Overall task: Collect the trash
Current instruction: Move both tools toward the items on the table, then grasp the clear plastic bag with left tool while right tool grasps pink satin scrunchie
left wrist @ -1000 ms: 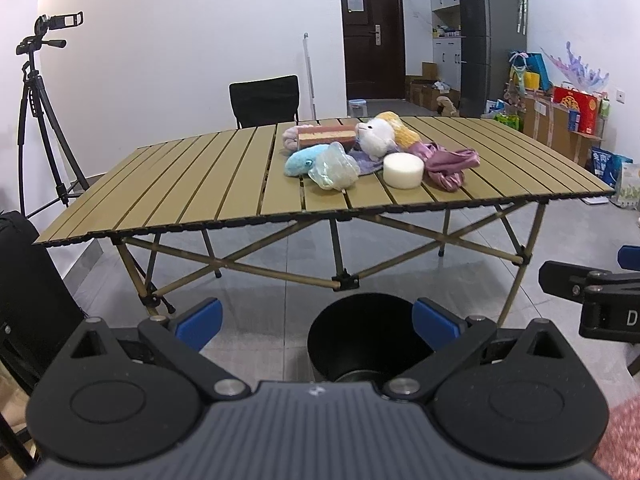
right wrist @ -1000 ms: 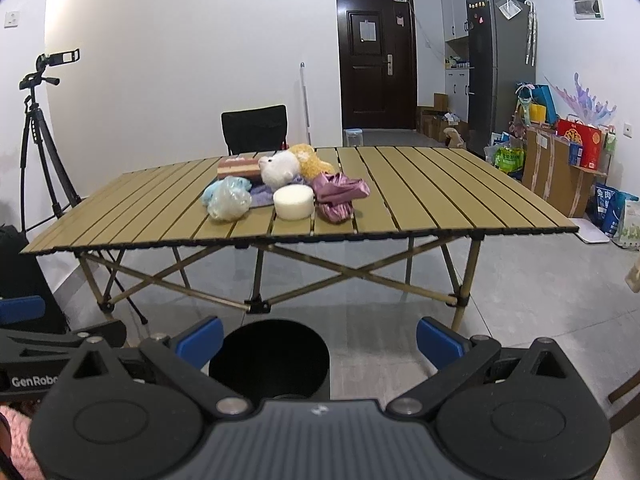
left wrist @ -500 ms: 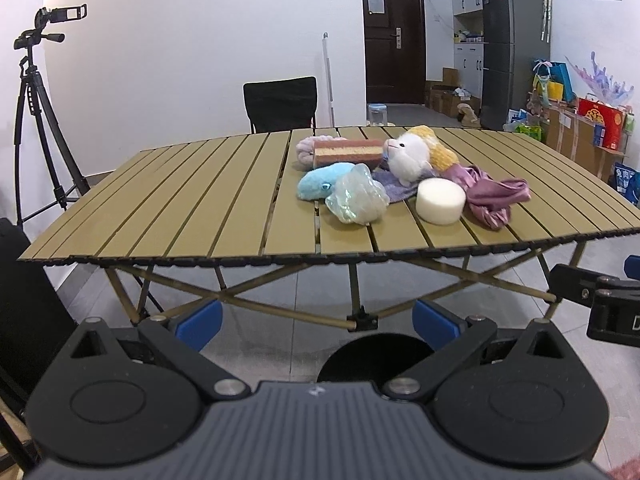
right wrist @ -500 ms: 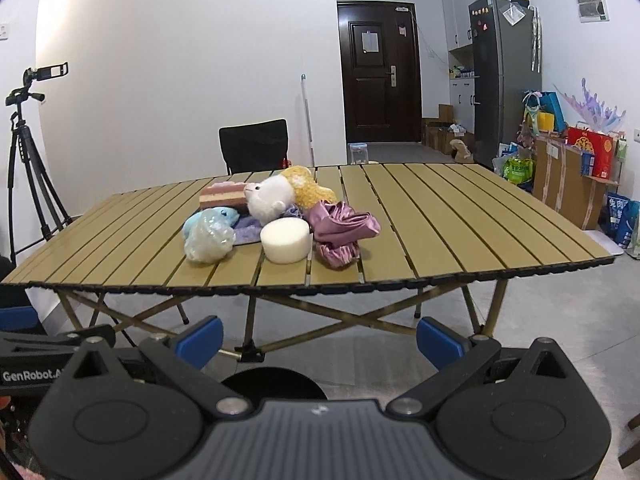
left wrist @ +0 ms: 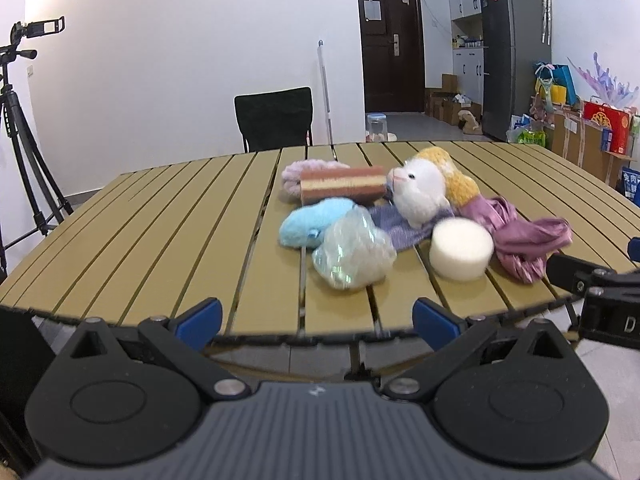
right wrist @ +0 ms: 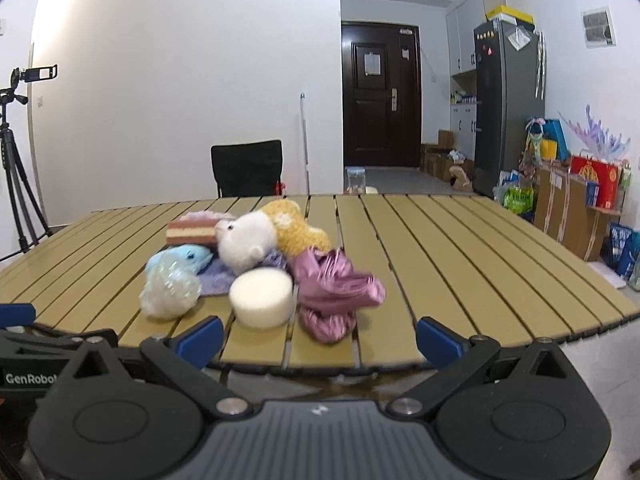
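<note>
Sitting near the front edge of the table (left wrist: 168, 216), that crumpled plastic wrap (left wrist: 354, 252) touches the blue plush (left wrist: 312, 222). Your left gripper (left wrist: 316, 320) and right gripper (right wrist: 318, 338) gape wide, empty; you risk snagging toys instead.

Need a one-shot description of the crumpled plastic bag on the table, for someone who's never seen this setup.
Find the slatted table and the pile of soft things on it. The plastic bag sits at the pile's near edge, just in front of the blue plush and left of the white foam disc. It is the only see-through, shiny, crinkled thing there; its neighbours are opaque plush, cloth or foam.
</note>
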A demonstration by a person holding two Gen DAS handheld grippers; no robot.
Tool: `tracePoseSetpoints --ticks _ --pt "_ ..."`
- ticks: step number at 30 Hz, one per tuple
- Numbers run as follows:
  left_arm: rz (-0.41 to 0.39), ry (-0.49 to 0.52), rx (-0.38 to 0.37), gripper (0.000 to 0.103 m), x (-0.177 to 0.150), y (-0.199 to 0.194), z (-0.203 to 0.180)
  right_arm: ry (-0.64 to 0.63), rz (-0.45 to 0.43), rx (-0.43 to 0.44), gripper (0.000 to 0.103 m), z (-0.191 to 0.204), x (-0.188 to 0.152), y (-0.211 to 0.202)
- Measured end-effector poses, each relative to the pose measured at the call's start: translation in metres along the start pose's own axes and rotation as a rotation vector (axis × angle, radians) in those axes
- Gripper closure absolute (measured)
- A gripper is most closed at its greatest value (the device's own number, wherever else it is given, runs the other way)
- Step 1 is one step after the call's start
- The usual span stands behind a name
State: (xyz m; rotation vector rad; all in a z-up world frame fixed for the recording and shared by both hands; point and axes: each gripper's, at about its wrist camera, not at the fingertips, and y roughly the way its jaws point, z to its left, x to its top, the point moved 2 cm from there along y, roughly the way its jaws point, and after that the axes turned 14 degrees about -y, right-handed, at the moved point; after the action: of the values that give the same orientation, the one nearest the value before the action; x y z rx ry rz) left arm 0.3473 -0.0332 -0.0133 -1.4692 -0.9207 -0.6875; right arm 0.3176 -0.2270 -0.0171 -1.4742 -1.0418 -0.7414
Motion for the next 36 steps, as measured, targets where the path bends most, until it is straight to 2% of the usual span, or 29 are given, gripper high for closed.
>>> tracePoseSetpoints --ticks 8,14,21,23,26,28,30,36 --pt "0.025 -0.034 0.009 0.000 0.014 0.045 -0.007 0.018 -0.036 -0.030 0.000 -0.010 -0.006 0.043" --pt "0.054 -0.045 0.006 0.000 0.013 0.078 -0.016 0.051 -0.029 -0.040 0.000 -0.019 -0.014 0.061" --pt "0.026 -0.044 0.019 0.002 0.016 0.101 -0.031 0.063 -0.015 -0.062 0.000 -0.026 -0.012 0.076" --pt "0.028 -0.052 0.020 0.008 0.016 0.107 -0.033 0.065 -0.005 -0.064 0.000 -0.028 -0.013 0.082" --pt "0.030 -0.049 0.030 0.024 0.016 0.114 -0.034 0.069 0.006 -0.063 0.000 -0.030 -0.014 0.089" --pt "0.037 -0.053 0.023 0.044 0.017 0.118 -0.034 0.069 0.009 -0.056 0.000 -0.030 -0.014 0.094" --pt "0.041 -0.052 0.000 0.055 0.016 0.120 -0.034 0.065 0.011 -0.054 0.000 -0.028 -0.013 0.098" --pt "-0.011 -0.058 -0.016 0.059 0.020 0.111 -0.029 0.087 0.019 -0.047 0.001 -0.026 -0.009 0.110"
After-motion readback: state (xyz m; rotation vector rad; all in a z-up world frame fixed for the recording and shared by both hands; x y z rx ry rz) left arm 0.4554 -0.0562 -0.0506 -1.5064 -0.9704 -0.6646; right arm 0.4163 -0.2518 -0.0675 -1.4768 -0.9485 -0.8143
